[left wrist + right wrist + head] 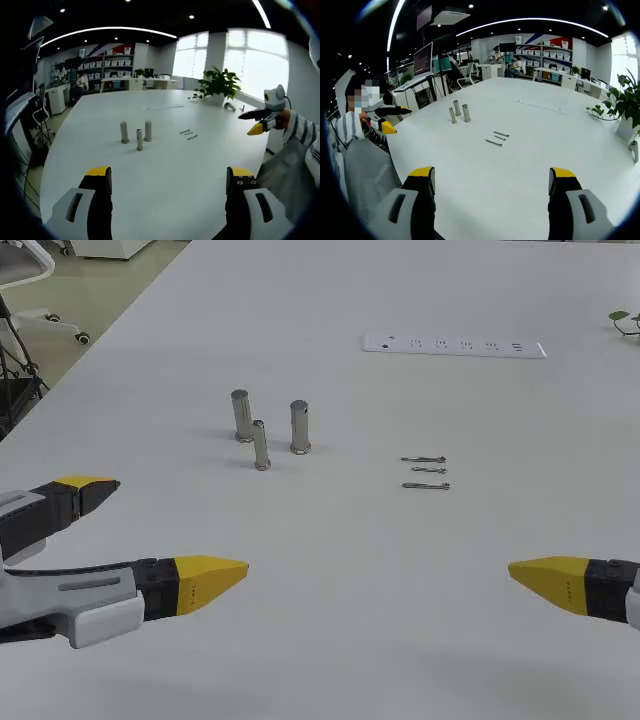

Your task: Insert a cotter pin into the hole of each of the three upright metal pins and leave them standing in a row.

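The person is holding both tools low over the wide white tabletop (350, 640), near its close edge, both well clear of the parts. The left gripper (160, 532) is hovering with its two yellow-tipped black fingers (210, 578) spread wide apart and gripping nothing. The right gripper (492, 180) is standing just as open in its own view, fingers far apart with nothing held, and in the head view one yellow tip of it is poking in from the right edge. The three upright cylindrical silver metal pins (300, 427) are standing well ahead of the left gripper's fingertips, a little toward the right gripper's side. They are bunched in a loose triangle rather than a line — two thicker ones at the back and a thinner one just in front, between them, none touching. The three small silver cotter pins (427, 471) are lying flat and loose on the table, one behind another in a short column. They are well ahead of the right gripper's fingers and inward of them, clearly apart from the metal pins. Farther beyond both pairs of fingers a long white power strip (455, 345) is lying flat, and a green potted plant (625, 102) is sitting off past the right gripper's outer finger. In the left gripper view the right gripper is showing at the right, held by an arm in a striped sleeve (300, 132).
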A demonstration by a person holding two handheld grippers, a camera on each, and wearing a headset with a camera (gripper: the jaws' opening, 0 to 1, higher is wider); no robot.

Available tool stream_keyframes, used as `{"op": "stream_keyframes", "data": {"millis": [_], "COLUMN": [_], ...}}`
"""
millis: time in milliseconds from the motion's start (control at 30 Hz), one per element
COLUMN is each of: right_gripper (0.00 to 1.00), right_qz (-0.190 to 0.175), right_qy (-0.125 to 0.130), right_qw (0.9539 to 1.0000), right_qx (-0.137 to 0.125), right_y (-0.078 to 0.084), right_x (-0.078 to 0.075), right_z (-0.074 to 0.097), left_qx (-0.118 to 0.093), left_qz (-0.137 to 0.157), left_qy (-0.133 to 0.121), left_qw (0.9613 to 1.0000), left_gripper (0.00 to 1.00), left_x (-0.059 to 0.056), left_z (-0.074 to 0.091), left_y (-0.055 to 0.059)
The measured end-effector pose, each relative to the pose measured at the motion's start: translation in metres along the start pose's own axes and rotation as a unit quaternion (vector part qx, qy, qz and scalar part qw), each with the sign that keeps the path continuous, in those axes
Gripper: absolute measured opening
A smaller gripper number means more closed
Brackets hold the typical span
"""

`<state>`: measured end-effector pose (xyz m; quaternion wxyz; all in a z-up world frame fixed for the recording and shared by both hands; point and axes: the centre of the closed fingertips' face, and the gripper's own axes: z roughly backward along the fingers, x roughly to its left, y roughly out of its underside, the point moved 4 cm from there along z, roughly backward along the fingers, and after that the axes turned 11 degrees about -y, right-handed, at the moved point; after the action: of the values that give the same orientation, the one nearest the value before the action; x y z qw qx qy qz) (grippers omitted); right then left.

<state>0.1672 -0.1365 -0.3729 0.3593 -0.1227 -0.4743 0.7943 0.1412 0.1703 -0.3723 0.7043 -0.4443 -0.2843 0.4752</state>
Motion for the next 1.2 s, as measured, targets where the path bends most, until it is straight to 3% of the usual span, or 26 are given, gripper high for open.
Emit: {"op": "stream_keyframes", "data": {"millis": [1200], "right_gripper": [0.91], "right_qz": [-0.002], "right_qy": [-0.006], "right_qw": [0.9999], "right_qx": [0.009], "right_y": [0.0068], "right_x": [-0.0022], "right_z": [0.0033], "left_qx": [-0.001], "left_qz": [-0.011], "left_qy": [-0.007], "left_qw": [0.9999], "left_gripper": [0.93], "left_x": [-0.0032], "left_z": [0.0006], "left_y": [-0.0069]}}
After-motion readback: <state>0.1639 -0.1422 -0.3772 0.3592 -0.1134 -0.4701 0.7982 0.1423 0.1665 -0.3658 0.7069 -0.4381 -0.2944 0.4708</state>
